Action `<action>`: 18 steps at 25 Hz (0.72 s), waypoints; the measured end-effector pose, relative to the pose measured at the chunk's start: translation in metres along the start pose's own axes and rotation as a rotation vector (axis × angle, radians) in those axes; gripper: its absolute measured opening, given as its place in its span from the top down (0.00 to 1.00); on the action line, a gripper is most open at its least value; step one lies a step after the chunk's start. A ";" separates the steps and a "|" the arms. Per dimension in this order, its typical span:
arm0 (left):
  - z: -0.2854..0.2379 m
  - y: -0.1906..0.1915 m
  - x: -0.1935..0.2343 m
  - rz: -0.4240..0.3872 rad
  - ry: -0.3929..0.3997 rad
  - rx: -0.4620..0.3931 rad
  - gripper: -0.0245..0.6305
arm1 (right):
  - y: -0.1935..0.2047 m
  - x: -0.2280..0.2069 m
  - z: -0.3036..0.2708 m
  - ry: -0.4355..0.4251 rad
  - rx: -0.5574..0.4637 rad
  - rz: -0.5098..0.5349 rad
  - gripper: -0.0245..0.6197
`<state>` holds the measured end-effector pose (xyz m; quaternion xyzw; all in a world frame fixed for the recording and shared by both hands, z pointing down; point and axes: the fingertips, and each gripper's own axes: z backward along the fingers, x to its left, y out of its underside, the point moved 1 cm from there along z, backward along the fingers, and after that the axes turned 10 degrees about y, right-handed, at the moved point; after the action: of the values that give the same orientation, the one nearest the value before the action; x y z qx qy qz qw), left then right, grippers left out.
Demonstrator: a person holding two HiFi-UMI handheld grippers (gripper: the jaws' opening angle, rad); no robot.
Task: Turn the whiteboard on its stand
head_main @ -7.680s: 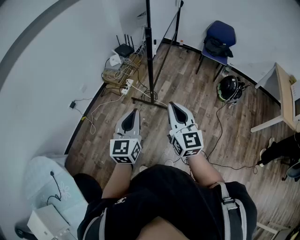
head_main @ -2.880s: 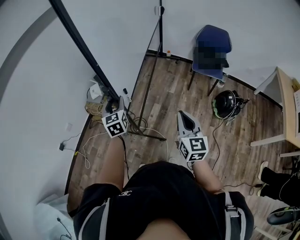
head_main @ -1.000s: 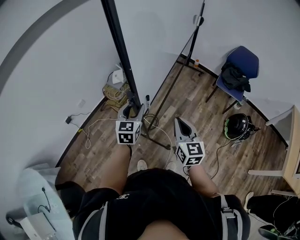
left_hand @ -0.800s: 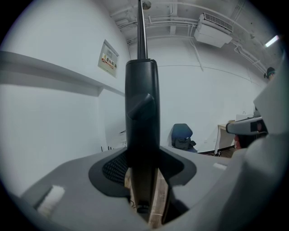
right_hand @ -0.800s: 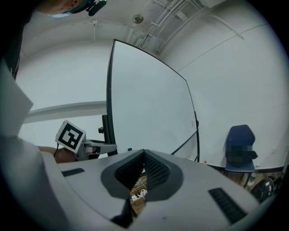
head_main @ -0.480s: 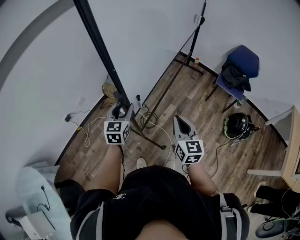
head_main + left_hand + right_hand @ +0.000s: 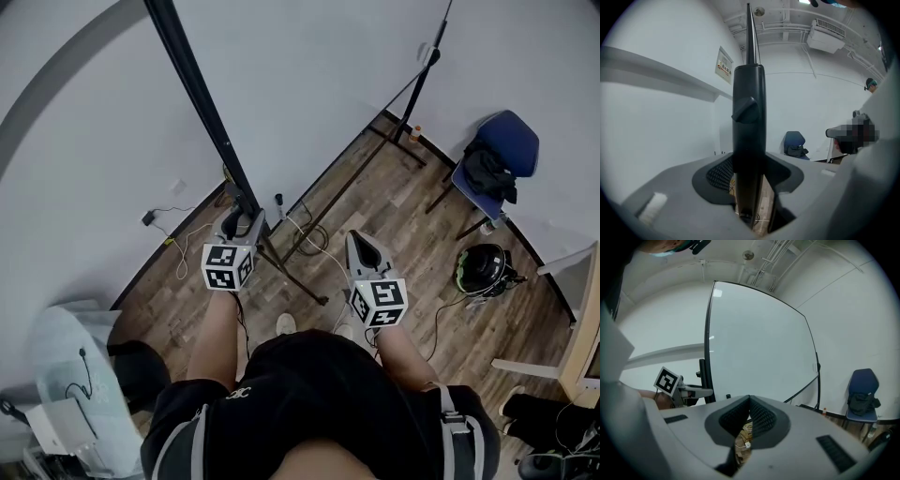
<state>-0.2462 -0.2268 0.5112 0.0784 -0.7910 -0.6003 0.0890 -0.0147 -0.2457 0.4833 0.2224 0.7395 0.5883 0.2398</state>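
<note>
The whiteboard (image 7: 309, 84) is a large white panel in a thin black frame, standing upright on a black stand. My left gripper (image 7: 239, 217) is shut on the frame's black side post (image 7: 202, 103), low down near the stand's foot (image 7: 292, 278). In the left gripper view the post (image 7: 749, 117) rises straight up between the closed jaws of the left gripper (image 7: 750, 197). My right gripper (image 7: 359, 242) hangs shut and empty over the floor, right of the post. The right gripper view shows the board's face (image 7: 759, 348) ahead of the right gripper (image 7: 749, 401).
Cables (image 7: 305, 239) lie on the wood floor round the stand's foot. A blue chair (image 7: 497, 164) with dark cloth on it and a black helmet (image 7: 483, 270) sit to the right. A table corner (image 7: 581, 300) is at the far right. The wall is close on the left.
My left gripper, free at first, has closed on the board's side post. The board has swung round on its stand. In the last half second little moved; the right gripper stays shut and idle.
</note>
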 end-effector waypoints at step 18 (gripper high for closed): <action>0.076 0.021 0.051 0.077 -0.166 -0.036 0.68 | 0.000 0.063 -0.018 -0.145 0.013 0.042 0.95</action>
<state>-0.3138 -0.1622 0.5139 -0.0036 -0.7872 -0.6148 0.0476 -0.0754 -0.2207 0.4807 0.2814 0.7192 0.5706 0.2791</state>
